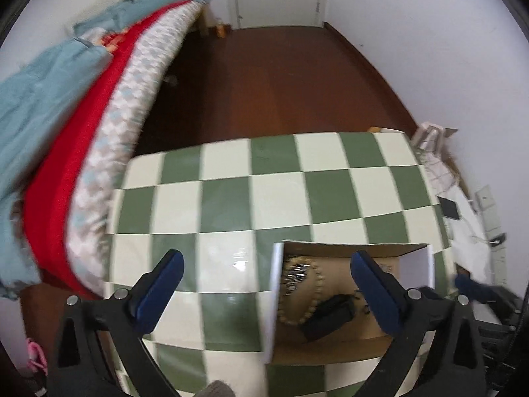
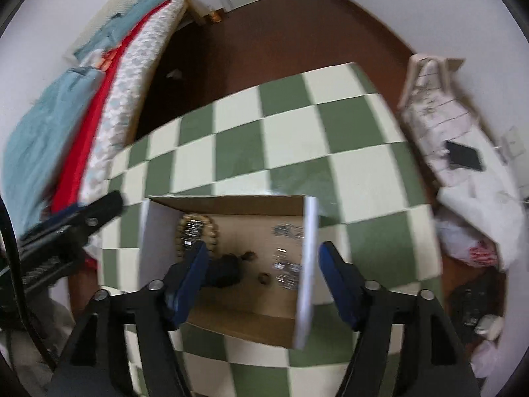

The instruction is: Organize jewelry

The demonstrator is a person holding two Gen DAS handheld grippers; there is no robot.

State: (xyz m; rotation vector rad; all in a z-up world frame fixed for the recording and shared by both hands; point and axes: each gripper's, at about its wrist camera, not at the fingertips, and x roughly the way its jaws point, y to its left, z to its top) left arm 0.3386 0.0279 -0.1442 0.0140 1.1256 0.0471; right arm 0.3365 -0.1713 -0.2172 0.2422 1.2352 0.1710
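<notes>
Left gripper (image 1: 264, 284) jaws apart, empty | right gripper (image 2: 264, 274) jaws apart, empty, over box (image 2: 309, 264) | beads (image 1: 312, 294) lower centre | advice: descend straight, straddle one piece.

The right claw (image 2: 261, 276) points down over an open cardboard box (image 2: 231, 317) that sits on the green and cream checkered tabletop (image 2: 297, 132). Its blue fingers (image 2: 190, 281) stand apart with nothing between them. Inside the box lie a beaded bracelet (image 2: 213, 231), a dark pouch (image 2: 224, 269) and some small shiny pieces (image 2: 287, 269). The left claw (image 2: 66, 228) shows at the left edge.
</notes>
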